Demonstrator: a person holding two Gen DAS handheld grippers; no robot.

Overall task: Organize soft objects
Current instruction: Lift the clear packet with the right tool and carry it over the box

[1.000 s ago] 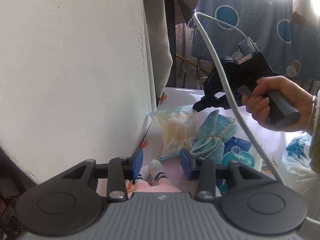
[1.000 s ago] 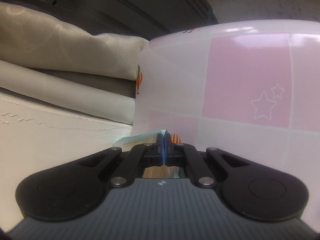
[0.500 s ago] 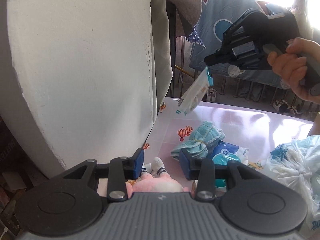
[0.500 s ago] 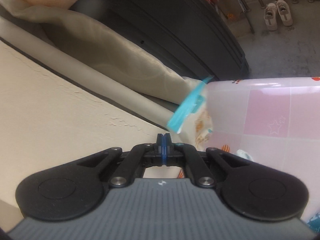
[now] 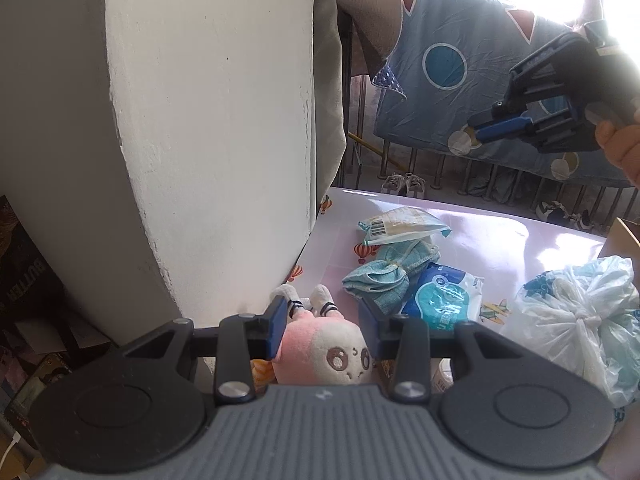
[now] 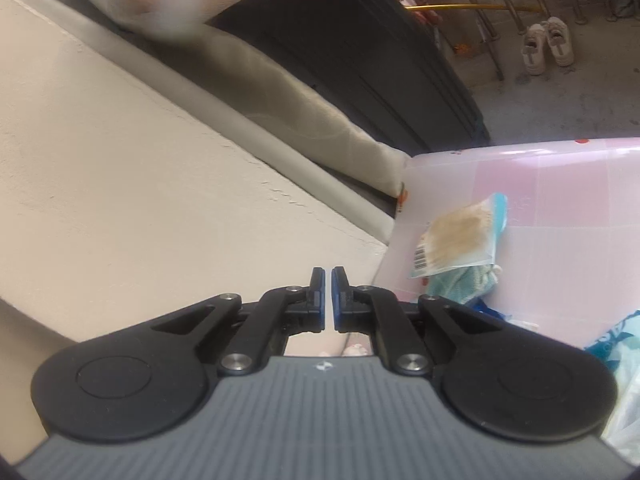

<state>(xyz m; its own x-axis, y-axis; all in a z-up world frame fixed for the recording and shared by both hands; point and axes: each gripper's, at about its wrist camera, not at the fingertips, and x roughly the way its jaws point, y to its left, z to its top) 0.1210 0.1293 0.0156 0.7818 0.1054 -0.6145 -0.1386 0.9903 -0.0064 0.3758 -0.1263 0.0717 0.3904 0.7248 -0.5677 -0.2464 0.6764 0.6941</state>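
My left gripper (image 5: 322, 322) is open above a pink and white plush toy (image 5: 320, 344) lying on the pink table (image 5: 500, 248). Beyond it lie a teal knotted towel (image 5: 380, 276), a blue wipes pack (image 5: 440, 300) and a clear packet with a beige pad (image 5: 404, 226), resting partly on the towel. My right gripper (image 5: 486, 130) is high in the air at the right, empty. In the right wrist view its jaws (image 6: 327, 296) stand a narrow gap apart, and the packet (image 6: 460, 240) lies on the table below.
A white wall pillar (image 5: 208, 120) stands along the table's left edge. A knotted plastic bag (image 5: 580, 312) sits at the right. A blue blanket (image 5: 460, 80) hangs on a railing behind, with shoes (image 5: 402, 184) on the floor.
My right gripper lifted the clear packet off the pile, then let it go; the packet now lies farther back on the towel. The right gripper rose and moved right. My left gripper pulled back slightly.
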